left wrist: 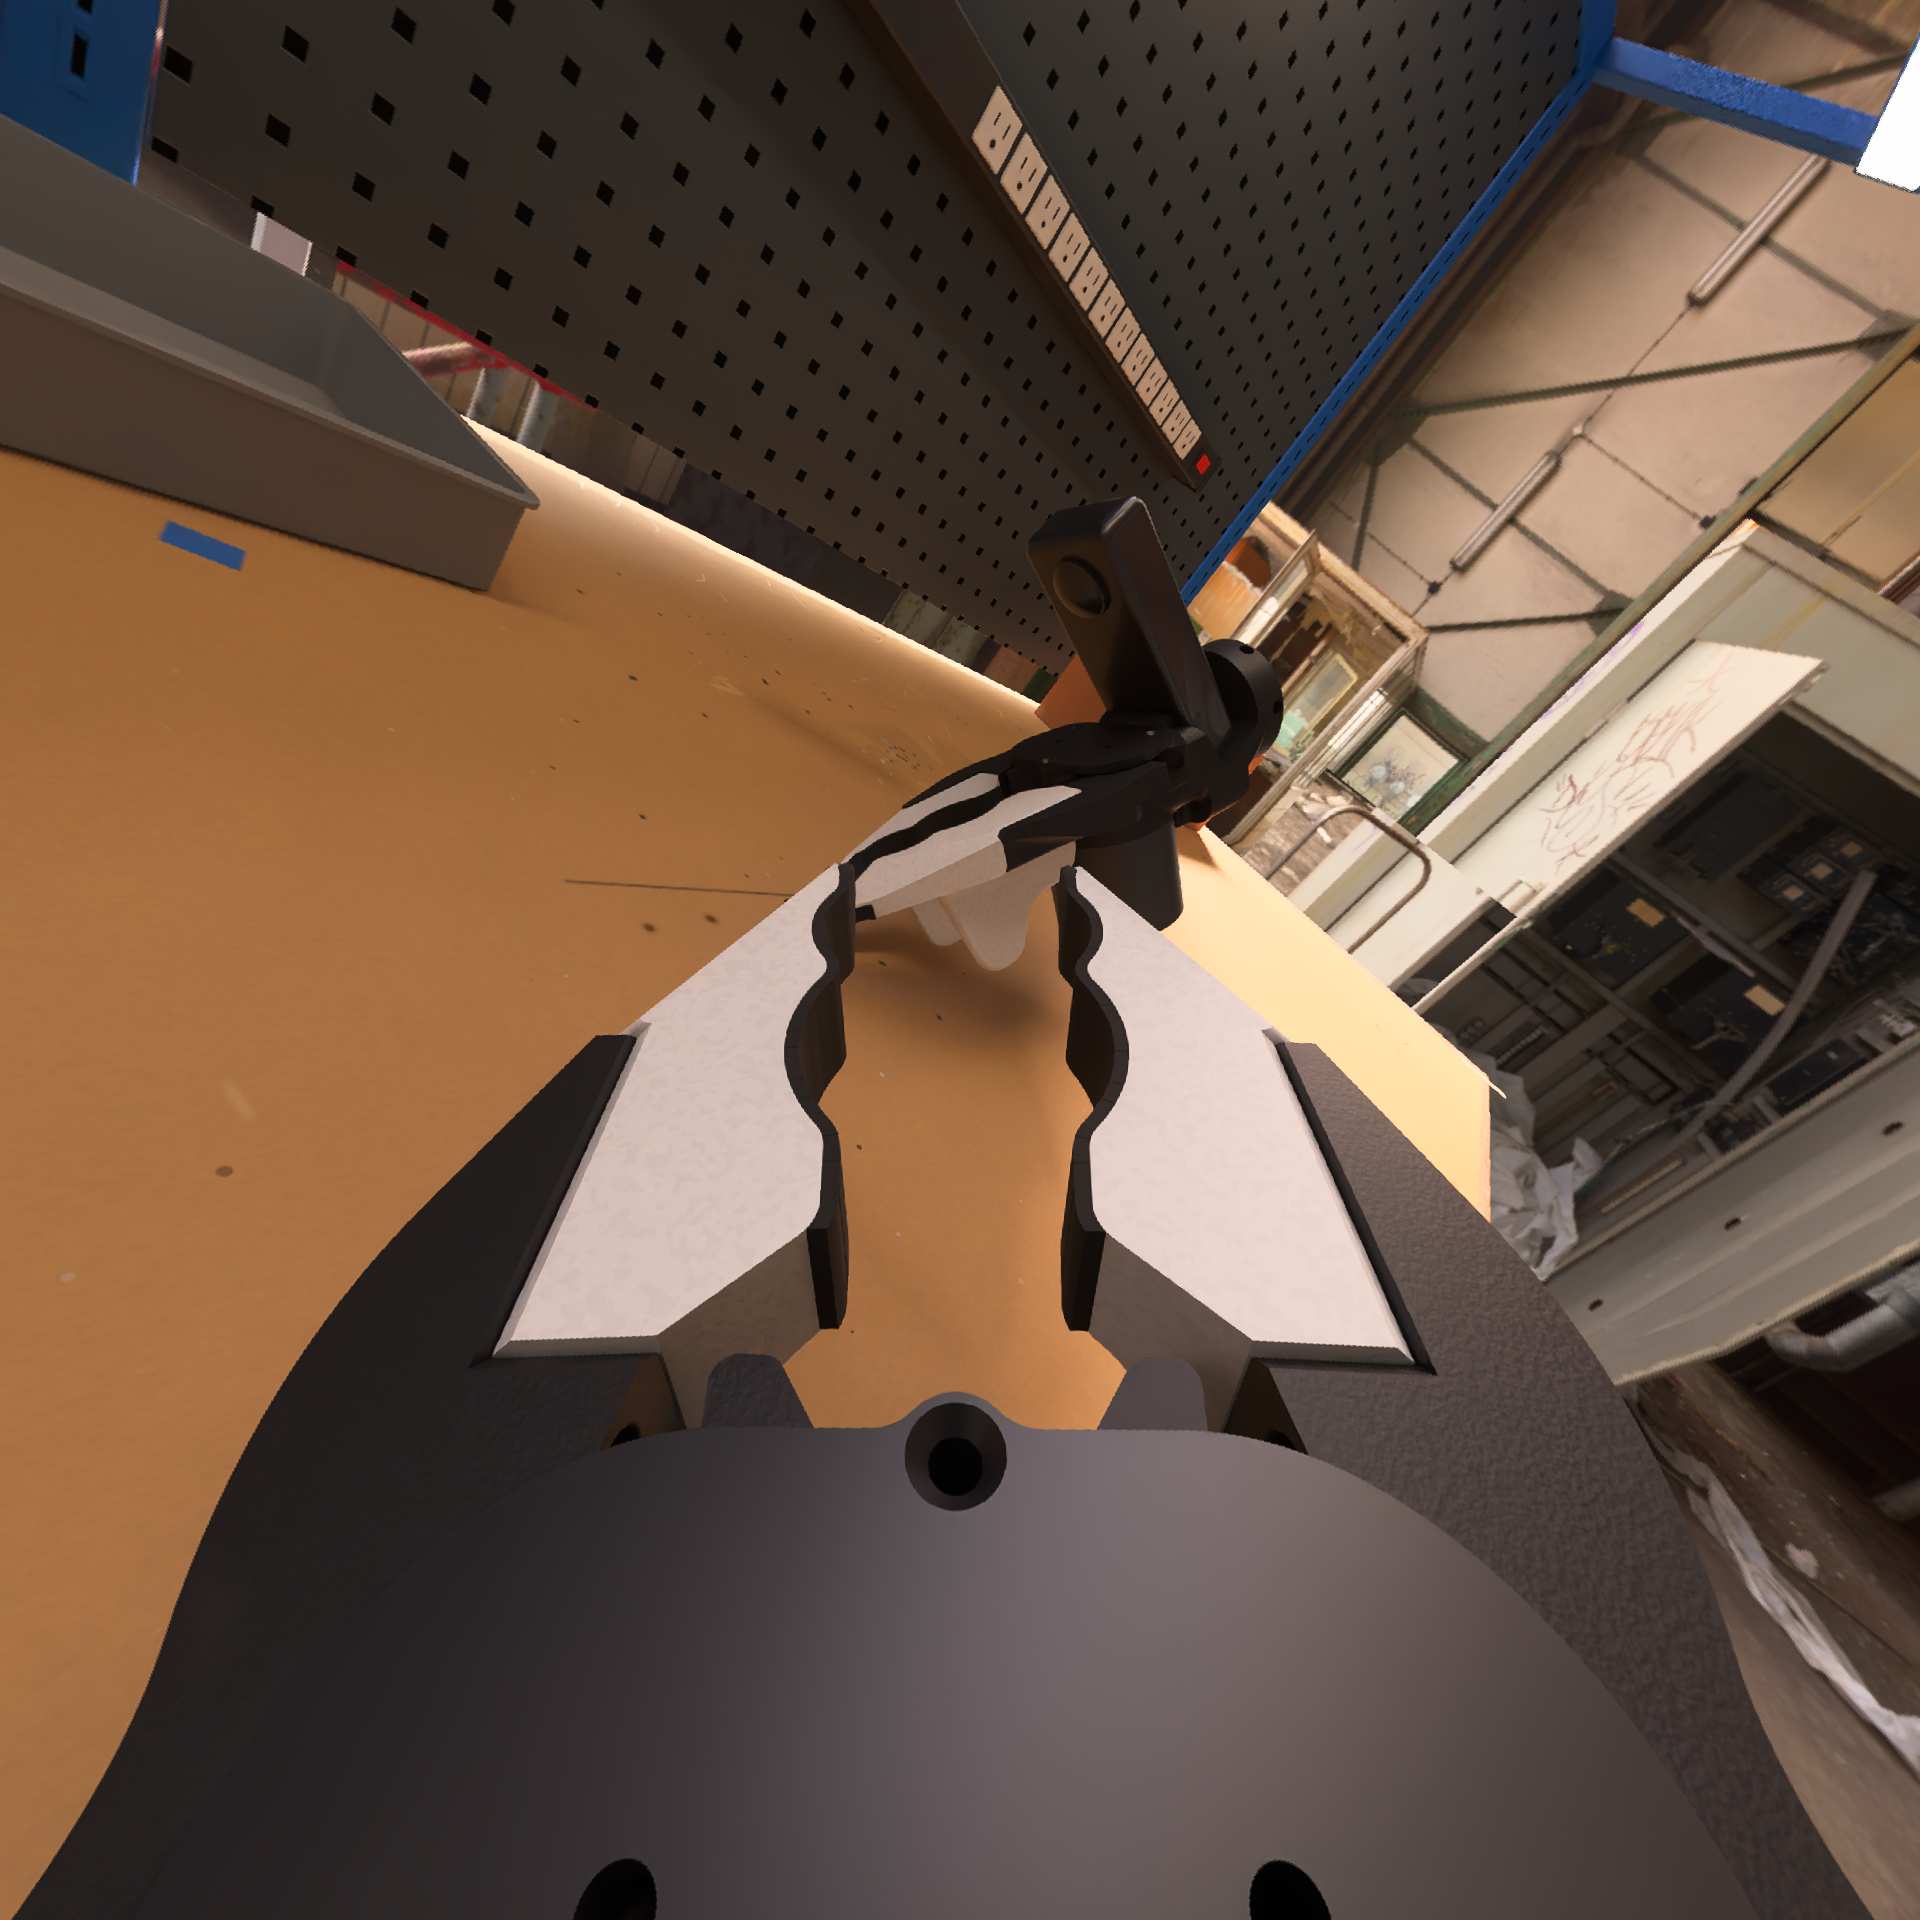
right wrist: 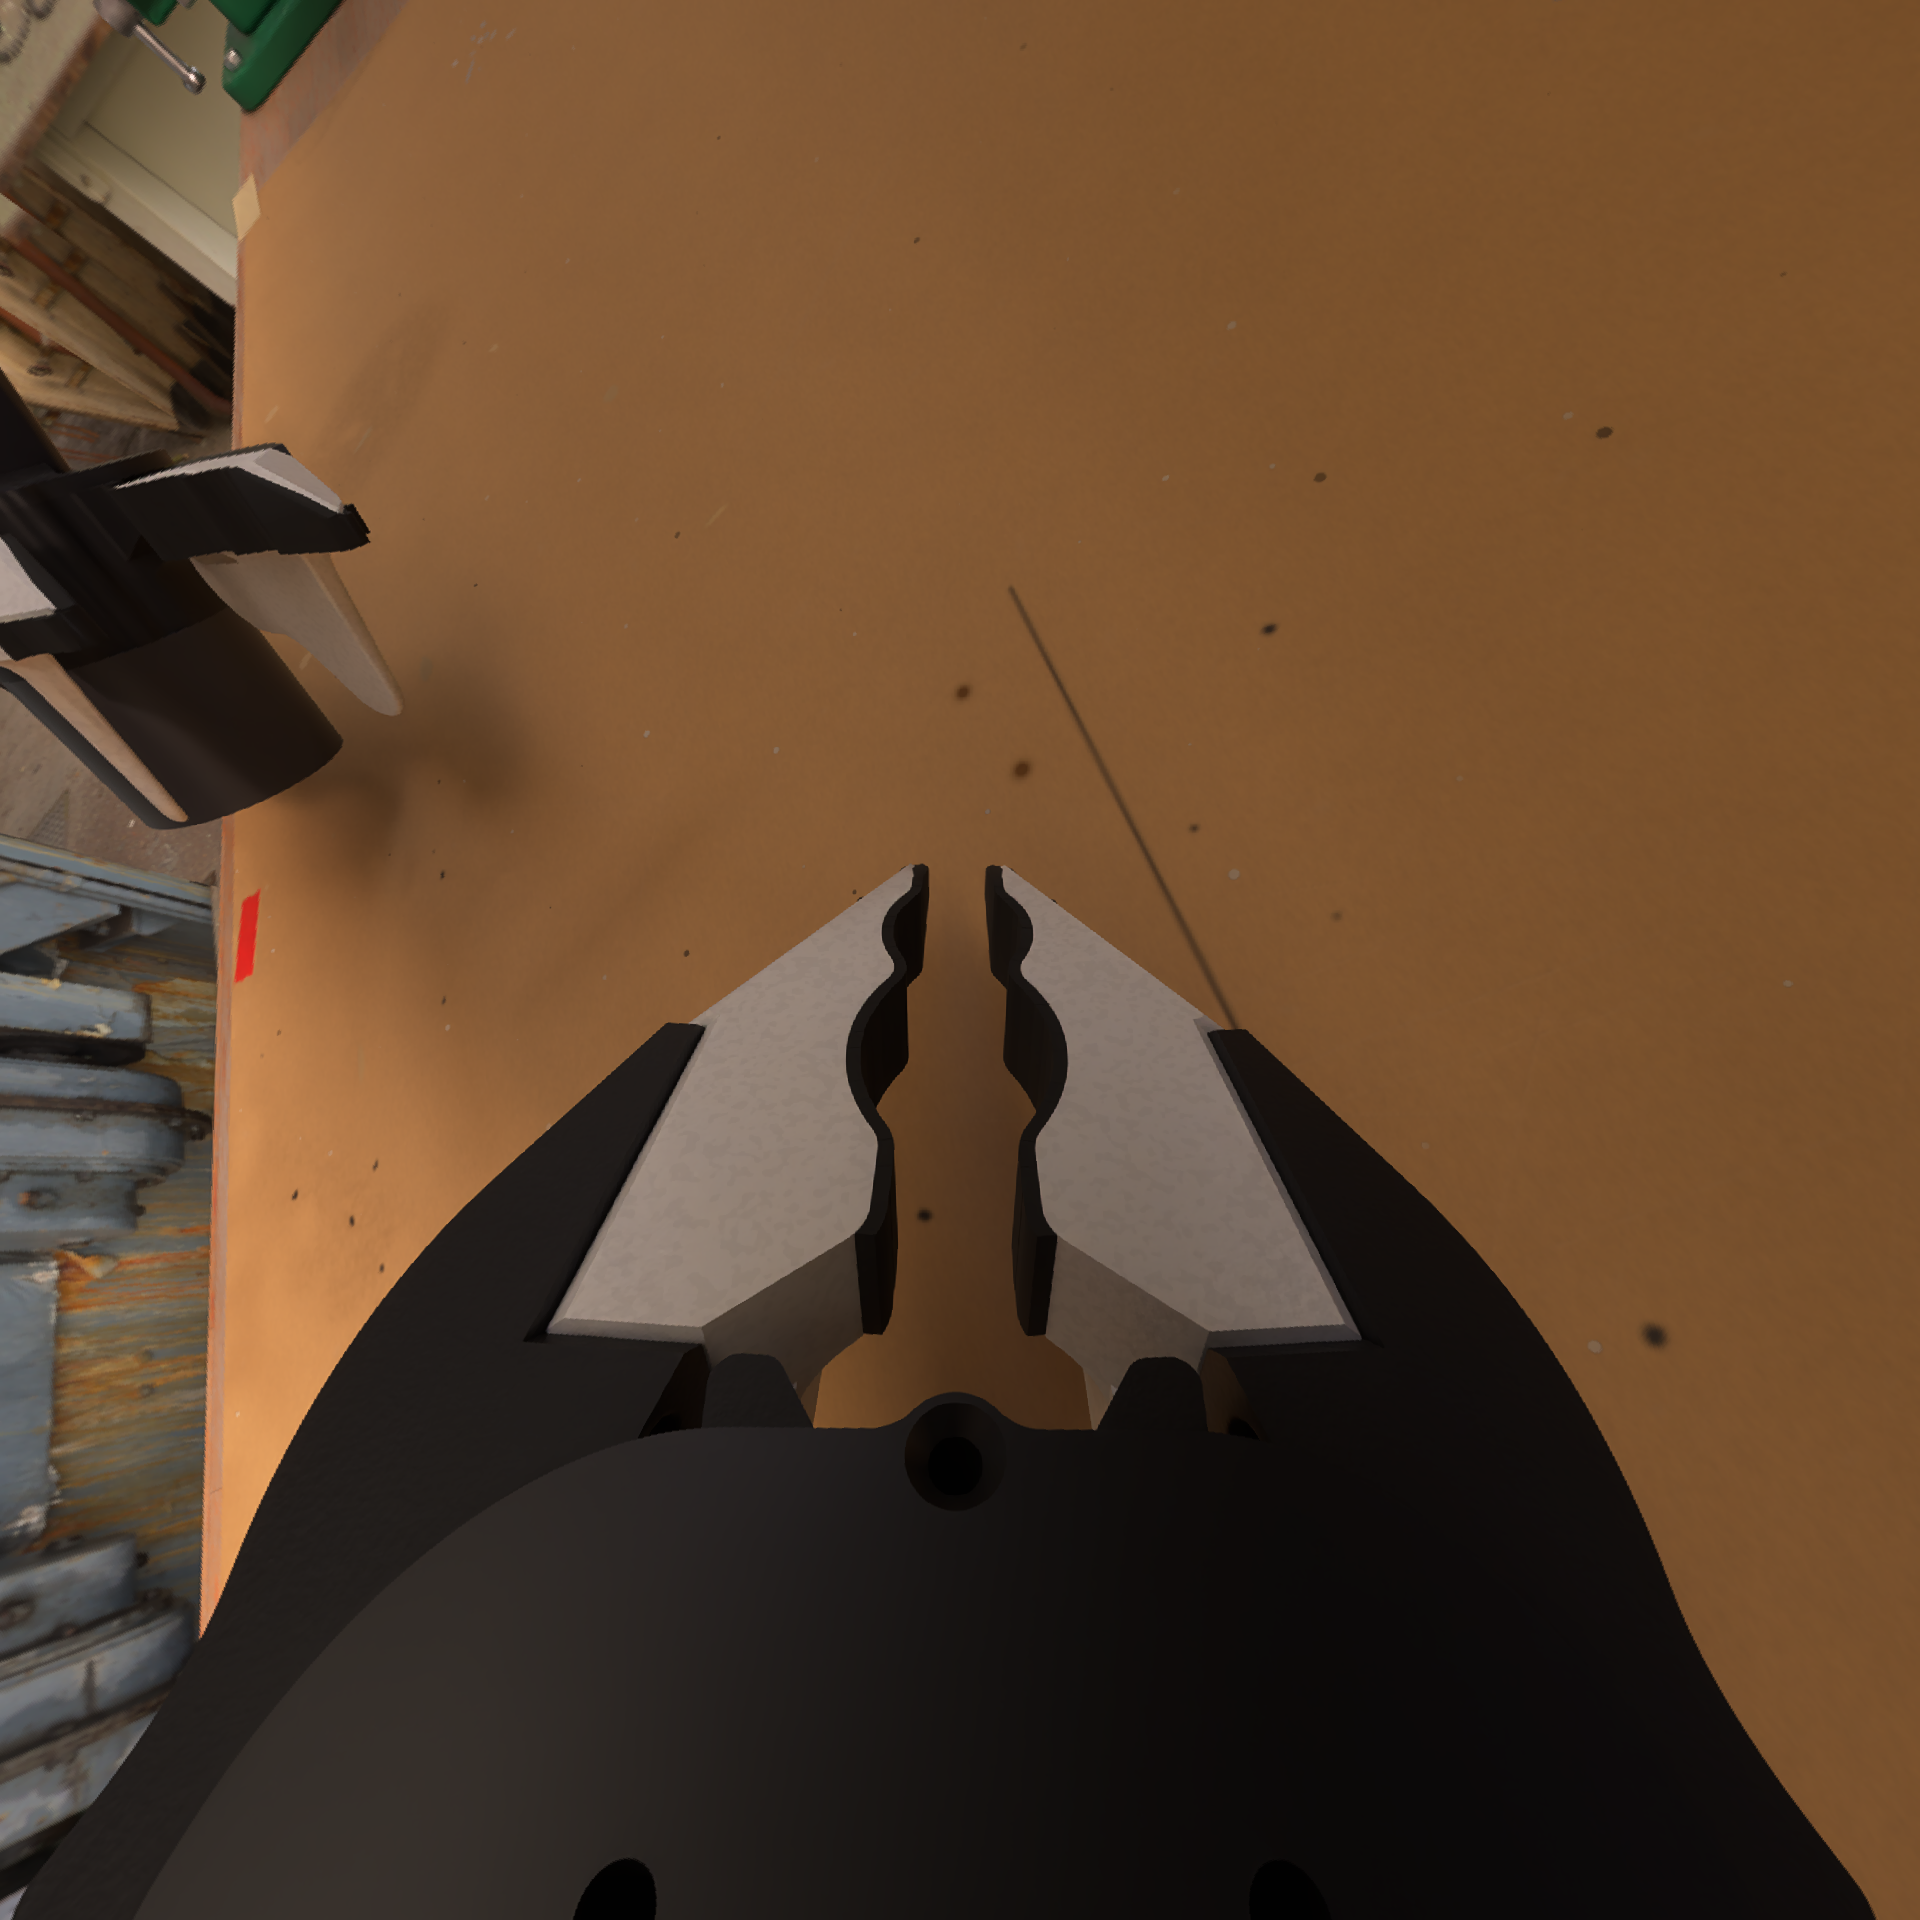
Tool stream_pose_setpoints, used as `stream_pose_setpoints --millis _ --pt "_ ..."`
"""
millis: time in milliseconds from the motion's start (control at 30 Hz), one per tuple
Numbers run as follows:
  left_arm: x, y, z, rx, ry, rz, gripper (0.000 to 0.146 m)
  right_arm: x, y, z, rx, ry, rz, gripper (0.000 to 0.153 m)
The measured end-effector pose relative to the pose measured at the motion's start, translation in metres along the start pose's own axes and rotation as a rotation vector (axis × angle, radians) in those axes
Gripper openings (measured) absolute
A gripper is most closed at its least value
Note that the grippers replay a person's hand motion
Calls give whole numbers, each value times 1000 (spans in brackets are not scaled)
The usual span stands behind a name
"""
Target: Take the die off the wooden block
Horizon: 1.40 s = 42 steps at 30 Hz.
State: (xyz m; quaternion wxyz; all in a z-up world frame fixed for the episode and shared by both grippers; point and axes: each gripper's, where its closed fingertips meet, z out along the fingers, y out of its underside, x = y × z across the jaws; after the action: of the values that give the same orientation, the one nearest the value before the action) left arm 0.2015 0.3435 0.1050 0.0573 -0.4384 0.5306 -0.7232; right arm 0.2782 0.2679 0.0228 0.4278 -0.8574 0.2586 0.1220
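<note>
Two hand-held grippers show here, and neither has hold of anything. Our left hand-held gripper point(left wrist: 951, 894) has its white, faintly mottled fingers point(left wrist: 717, 1101) spread wide, their black wavy-edged pads facing each other across bare worktop point(left wrist: 312, 883). Our right hand-held gripper point(right wrist: 956, 873) has its jaws nearly together, with only a narrow slit left between the tips and nothing in it. Both bodies are matt black with a finely grained surface.

In the left wrist view we see the right hand-held gripper farther off, just past our own fingertips, low over the worktop near its far edge. In the right wrist view the left one juts in from the left edge.

We find neither the die nor the wooden block in either view, so we cannot tell where they are or how they look.

Beyond the grippers, the worktop is a smooth orange-brown board, speckled with small dark spots and crossed by one thin dark line point(right wrist: 1122, 810). A small blue tape mark point(left wrist: 203, 545) lies on it by a grey metal tray point(left wrist: 260, 416); a red mark point(right wrist: 246, 935) sits at its left edge. Behind stands a dark pegboard point(left wrist: 727, 260) with diamond holes, carrying a pale strip of sockets point(left wrist: 1091, 281). We read no writing anywhere; the scrawl on a distant white panel point(left wrist: 1621, 769) may be graffiti, too loose to make out.
</note>
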Motion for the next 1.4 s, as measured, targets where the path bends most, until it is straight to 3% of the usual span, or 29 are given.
stream_pose_setpoints --millis 267,600,1400 --pt "-4 4 2 -27 -46 8 39 -11 -5 -8 65 -64 -60 19" --pt "-24 19 18 -140 -210 45 40 -15 -27 -39 341 -199 5 24" --pt "-36 28 66 -221 -287 110 41 -13 -33 -58 439 -282 87 25"
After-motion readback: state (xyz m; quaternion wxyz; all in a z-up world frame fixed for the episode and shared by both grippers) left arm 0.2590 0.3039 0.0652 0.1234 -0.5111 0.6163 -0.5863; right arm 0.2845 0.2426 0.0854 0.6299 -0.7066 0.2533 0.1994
